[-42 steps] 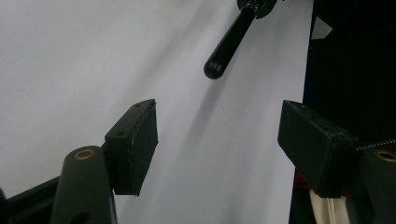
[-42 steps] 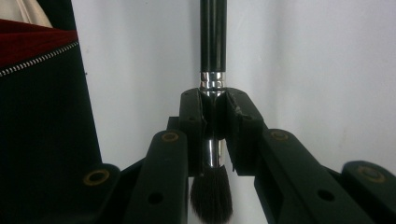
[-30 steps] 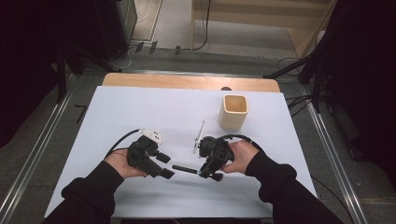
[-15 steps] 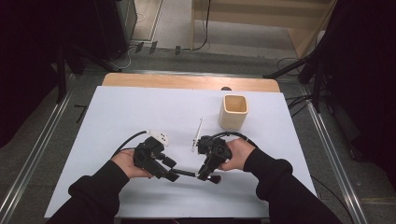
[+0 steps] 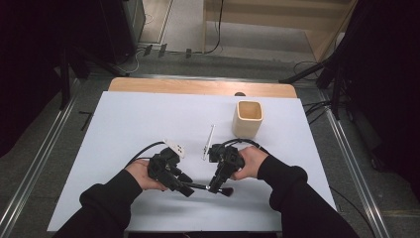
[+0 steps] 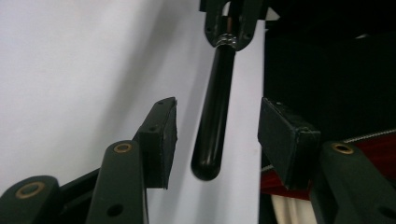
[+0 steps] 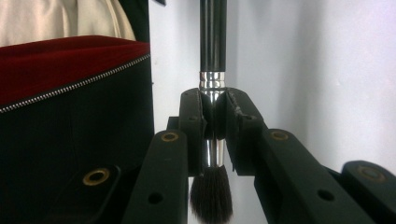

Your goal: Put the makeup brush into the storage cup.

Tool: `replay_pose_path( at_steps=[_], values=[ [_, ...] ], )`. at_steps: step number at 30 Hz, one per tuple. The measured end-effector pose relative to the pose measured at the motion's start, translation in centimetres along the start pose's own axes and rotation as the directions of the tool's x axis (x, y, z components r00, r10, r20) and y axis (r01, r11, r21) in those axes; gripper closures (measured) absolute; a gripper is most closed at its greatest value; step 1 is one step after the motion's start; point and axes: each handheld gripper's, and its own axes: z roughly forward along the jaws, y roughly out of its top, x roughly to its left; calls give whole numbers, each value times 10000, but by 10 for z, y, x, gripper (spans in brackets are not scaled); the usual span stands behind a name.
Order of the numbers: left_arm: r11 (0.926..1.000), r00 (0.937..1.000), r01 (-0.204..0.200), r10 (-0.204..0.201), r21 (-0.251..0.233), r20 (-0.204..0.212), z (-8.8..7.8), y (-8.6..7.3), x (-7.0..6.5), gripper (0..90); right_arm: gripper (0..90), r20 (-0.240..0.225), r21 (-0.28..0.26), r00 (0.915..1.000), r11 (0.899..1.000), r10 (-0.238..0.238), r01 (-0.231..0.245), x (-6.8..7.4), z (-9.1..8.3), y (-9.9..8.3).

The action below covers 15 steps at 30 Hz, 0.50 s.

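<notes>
Black brush [image 7: 213, 42] sits clamped at its ferrule in the right gripper [image 5: 218, 186], lower middle; left gripper [image 6: 217, 135] moved in, jaws just been closing around the handle, not yet touching, so handover looks close.

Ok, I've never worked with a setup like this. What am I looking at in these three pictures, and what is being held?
There is no robot here: a person holds a hand-held gripper in each hand. The high view looks down on a table covered in white, forearms coming in from the bottom. The other two pictures come from cameras riding on each hand-held gripper, looking along its black jaws.

The right hand-held gripper is shut on the silver collar of a black-handled brush, bristles toward its camera. The left hand-held gripper has just been closing around the handle's rounded end, pads not yet touching.

Also on the table: a tan square cup and a thin pale stick.
</notes>
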Motion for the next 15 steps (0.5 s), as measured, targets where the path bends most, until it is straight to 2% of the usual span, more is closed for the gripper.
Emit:
replay_pose_path(
  at_steps=[9, 15],
  values=[
    [9996, 9993, 142, -150, 228, 334, 8, 2, -2, 603, 788, -186, 16, 9995, 9997, -241, 242, 1, 2, 2],
    [9993, 9988, -26, 8, 372, 494, 13, 4, -2, 679, 788, -329, -12, 9986, 9991, -416, 416, 2, 4, 4]
  ],
)
